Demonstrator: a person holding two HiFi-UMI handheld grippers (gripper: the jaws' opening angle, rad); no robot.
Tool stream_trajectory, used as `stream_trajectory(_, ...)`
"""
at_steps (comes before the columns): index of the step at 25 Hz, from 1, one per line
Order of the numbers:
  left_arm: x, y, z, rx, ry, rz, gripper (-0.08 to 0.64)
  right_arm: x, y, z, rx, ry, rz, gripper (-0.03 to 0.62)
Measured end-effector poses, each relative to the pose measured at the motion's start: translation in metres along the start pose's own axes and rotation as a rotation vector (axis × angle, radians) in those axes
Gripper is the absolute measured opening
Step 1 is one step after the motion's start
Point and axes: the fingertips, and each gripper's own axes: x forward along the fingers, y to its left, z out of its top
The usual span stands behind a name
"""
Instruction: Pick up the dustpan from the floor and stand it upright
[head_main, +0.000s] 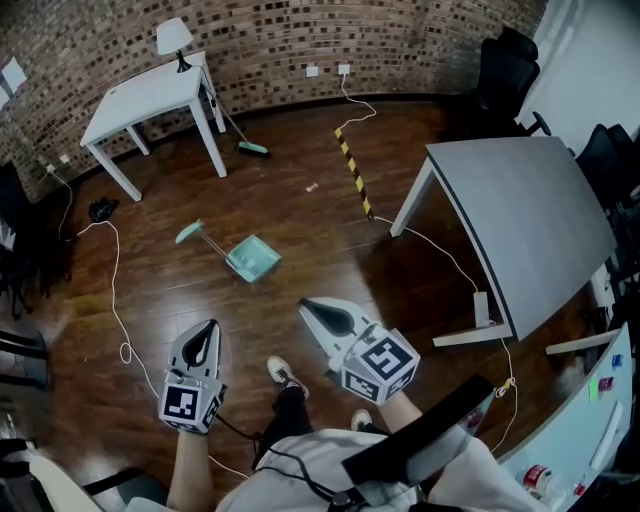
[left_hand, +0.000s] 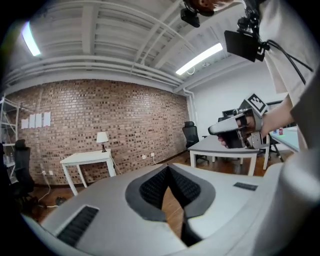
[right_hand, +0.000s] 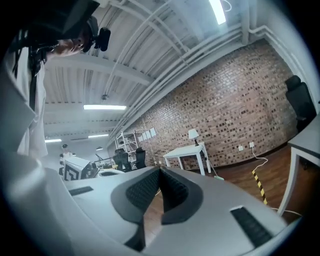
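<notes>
Step closer to the dustpan (head_main: 252, 259) on the floor (head_main: 300, 215). Open left gripper (head_main: 207, 333) and right gripper (head_main: 312, 308), both pinched shut, empty. Grab handle (head_main: 190, 233), tip up slowly.

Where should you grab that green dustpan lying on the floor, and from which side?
Probably by its handle. The dustpan lies flat on the floor, and its thin stick pokes out to the left of the wide scoop with nothing around it. Coming down from above, squeezing across the stick near its far end, should let it swing upright.
</notes>
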Motion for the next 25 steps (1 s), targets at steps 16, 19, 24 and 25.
stream_trajectory(16,-0.115,-0.211,0.059,-0.047,-0.05,0.08,0.0,-0.258,0.025,-0.021,-0.025,0.06,-0.074,-0.02)
stream_trajectory(19,-0.125,-0.21,0.064,-0.044,-0.059,0.086,0.0,-0.26,0.035,-0.022,-0.023,0.051,-0.076,-0.02)
stream_trajectory(24,-0.134,-0.189,0.085,-0.004,-0.117,0.101,0.002,-0.24,0.051,-0.001,-0.07,-0.002,-0.071,-0.02)
stream_trajectory(25,-0.138,-0.181,0.088,-0.003,-0.12,0.111,0.002,-0.234,0.057,0.003,-0.09,-0.01,-0.065,-0.02)
